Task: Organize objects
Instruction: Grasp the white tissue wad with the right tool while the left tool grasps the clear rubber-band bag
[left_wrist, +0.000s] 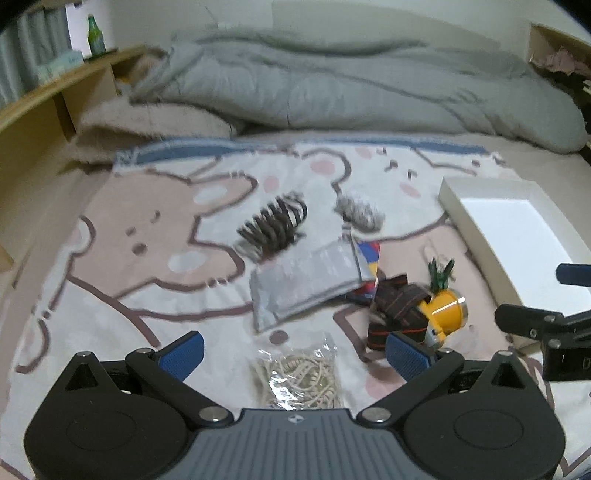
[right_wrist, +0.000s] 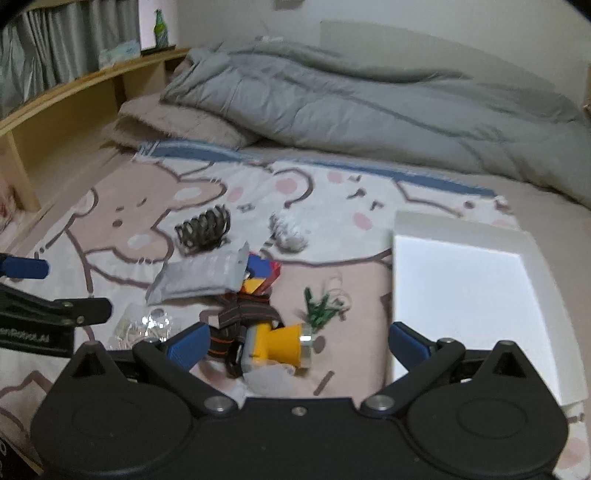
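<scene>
One cartoon blanket (right_wrist: 122, 206) covers the bed, carrying one white box (right_wrist: 465, 280), which holds nothing visible. Left of the box lie one silver pouch (left_wrist: 303, 280), one dark hair claw (left_wrist: 273, 221) and one yellow headlamp (right_wrist: 277, 343). The headlamp sits between the spread, empty fingers of the right gripper (right_wrist: 297, 345). The left gripper (left_wrist: 295, 354), also spread and empty, frames one bag of cord (left_wrist: 299, 373).

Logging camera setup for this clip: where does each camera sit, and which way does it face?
Left wrist: on the left gripper, facing across the bed; the clear bag of cord lies between its open fingers, and the right gripper shows at the edge.
Right wrist: on the right gripper, same heading, over the yellow headlamp beside the white box.
Both share the headlamp, box and grey duvet.
</scene>
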